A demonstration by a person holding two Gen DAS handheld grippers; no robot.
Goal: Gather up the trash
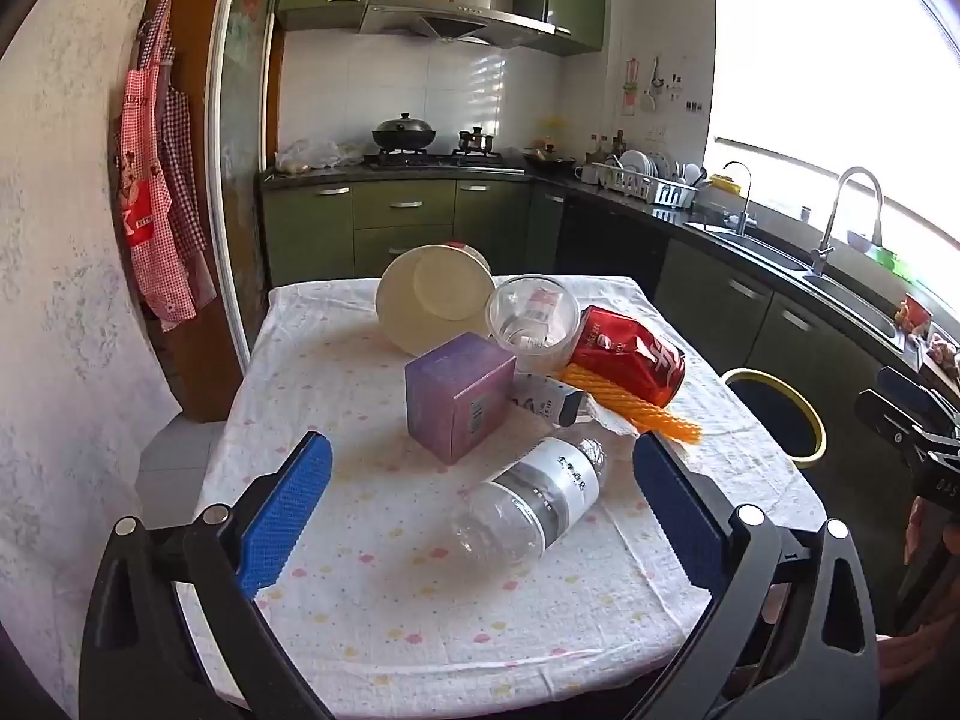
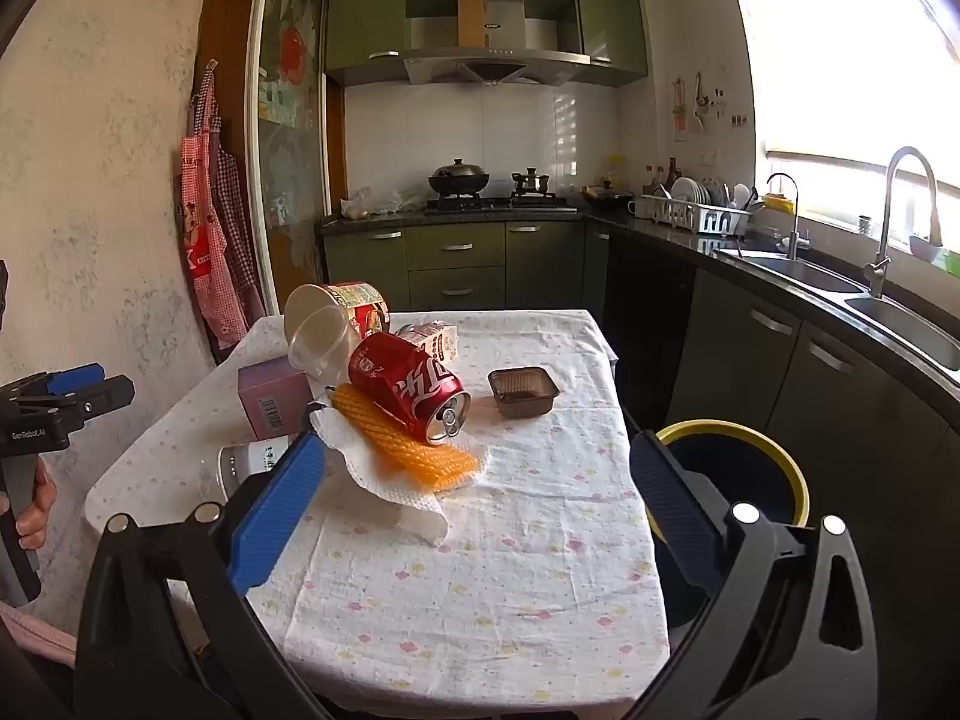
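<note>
Both the left gripper [image 1: 480, 468] and the right gripper [image 2: 474, 462] are held wide and empty above the counter [image 2: 480, 570]; trash is piled at its far left, led by a red can [image 2: 408, 390].

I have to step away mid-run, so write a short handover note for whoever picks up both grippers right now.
Left gripper: open, empty, above the near table edge, facing the clear bottle.
Right gripper: open, empty.
On the table: purple box, clear cup, red can lying on orange twisted sticks and a paper towel, noodle cup, carton, brown tray.
Bin: on the floor right of the table.
Done: nothing visibly collected.
Left: everything.
</note>
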